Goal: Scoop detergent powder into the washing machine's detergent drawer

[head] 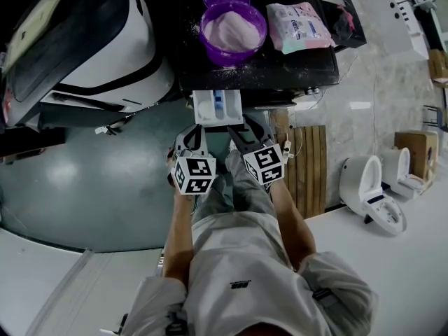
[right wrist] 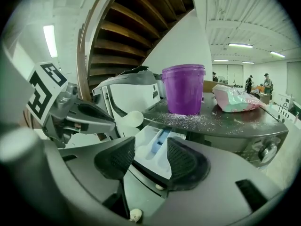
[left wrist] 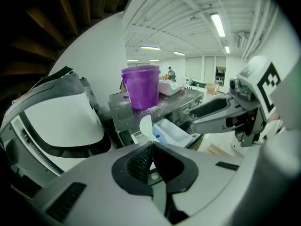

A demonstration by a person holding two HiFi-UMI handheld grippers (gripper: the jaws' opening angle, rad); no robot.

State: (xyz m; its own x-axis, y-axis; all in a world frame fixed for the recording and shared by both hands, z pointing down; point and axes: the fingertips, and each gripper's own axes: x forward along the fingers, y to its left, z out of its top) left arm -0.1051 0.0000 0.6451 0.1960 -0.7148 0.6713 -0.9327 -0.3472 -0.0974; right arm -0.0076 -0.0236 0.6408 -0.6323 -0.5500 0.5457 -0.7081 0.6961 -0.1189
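Head view: the detergent drawer [head: 218,107] juts open from the front edge of the washing machine's top [head: 287,65]. The left gripper [head: 191,130] and right gripper [head: 246,126] hover just in front of it. A purple tub [head: 233,32] of powder stands on the top, with a bag [head: 299,26] toward its right edge.

Left gripper view: the jaws are pressed together on a white scoop [left wrist: 146,126], its bowl near the drawer.

Right gripper view: the jaws stand spread with nothing between them, and the drawer lies just beyond.
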